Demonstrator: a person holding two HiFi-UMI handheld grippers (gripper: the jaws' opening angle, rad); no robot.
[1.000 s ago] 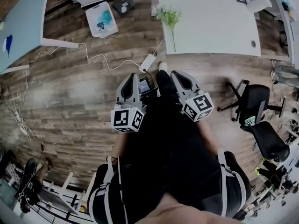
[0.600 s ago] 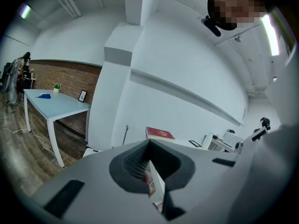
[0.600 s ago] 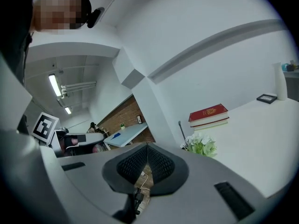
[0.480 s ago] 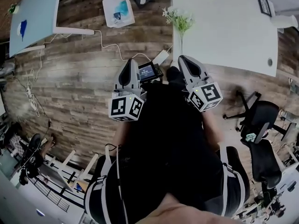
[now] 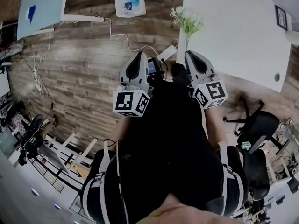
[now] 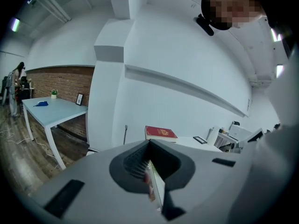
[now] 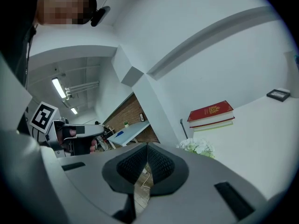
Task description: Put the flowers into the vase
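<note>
A bunch of white flowers (image 5: 187, 21) with green stems lies at the near left corner of the white table (image 5: 243, 36). In the right gripper view the flowers (image 7: 198, 147) show just past the jaws. My right gripper (image 5: 191, 57) is held out in front of my body, a little short of the table edge, shut and empty. My left gripper (image 5: 138, 62) is level with it over the wood floor, jaws together with nothing in them. A white cylinder (image 5: 294, 36) at the table's far right edge may be the vase.
A red book (image 7: 210, 113) and a small picture frame (image 5: 281, 17) lie on the white table. A cable (image 5: 112, 31) and power strip (image 5: 167, 52) lie on the floor near the table leg. An office chair (image 5: 257, 125) stands at the right, a pale blue table (image 5: 42, 6) at far left.
I have walked toward the white table: the flowers and table edge have come nearer to both grippers. Both grippers stay held out side by side, shut.
</note>
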